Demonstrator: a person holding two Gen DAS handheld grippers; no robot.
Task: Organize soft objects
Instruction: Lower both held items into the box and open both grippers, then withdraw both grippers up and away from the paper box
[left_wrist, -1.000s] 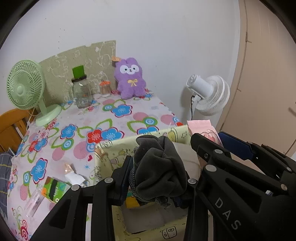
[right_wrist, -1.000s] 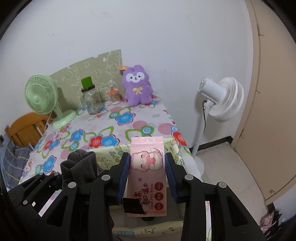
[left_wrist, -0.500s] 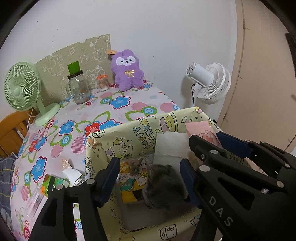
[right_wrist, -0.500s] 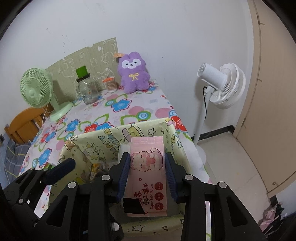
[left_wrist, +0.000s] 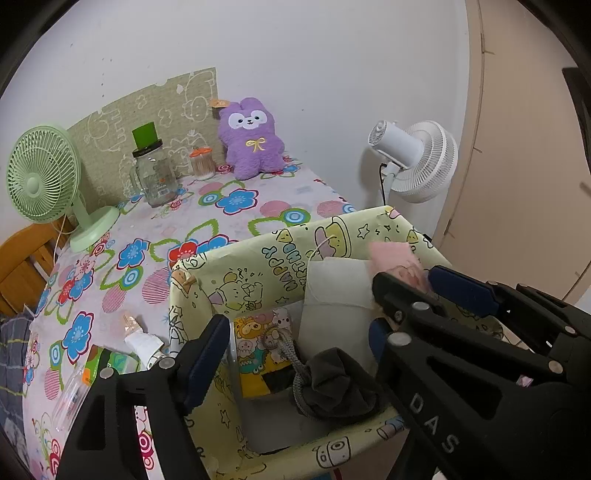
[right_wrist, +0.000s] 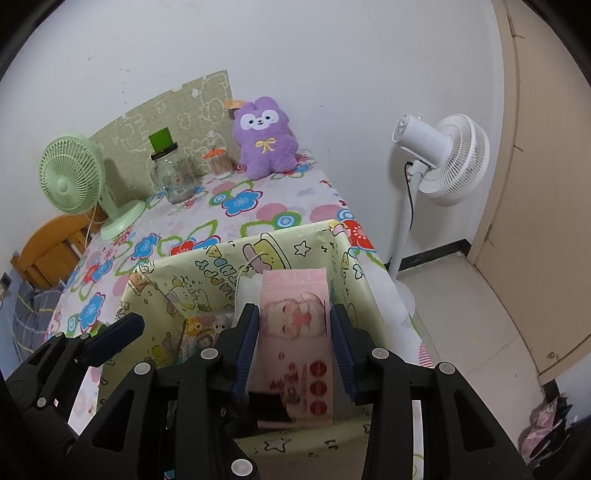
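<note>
A yellow cartoon-print storage box (left_wrist: 258, 266) stands at the table's near edge, and it also shows in the right wrist view (right_wrist: 207, 269). A dark grey cloth bundle (left_wrist: 340, 387) lies inside it beside a white pack (left_wrist: 336, 295) and a colourful pouch (left_wrist: 258, 339). My left gripper (left_wrist: 295, 332) is open and empty above the box. My right gripper (right_wrist: 293, 332) is shut on a pink wet-wipes pack (right_wrist: 295, 332) and holds it over the box's right side. A purple plush bunny (left_wrist: 249, 138) sits at the table's far edge.
A green desk fan (left_wrist: 44, 181), a glass jar with a green lid (left_wrist: 153, 173) and a small toothpick jar (left_wrist: 202, 162) stand at the back. Small packets (left_wrist: 140, 339) lie left of the box. A white floor fan (right_wrist: 439, 162) stands right of the table.
My left gripper opened and let the dark grey cloth drop into the box, then drew back a little. My right gripper lowered the pink pack toward the box.
</note>
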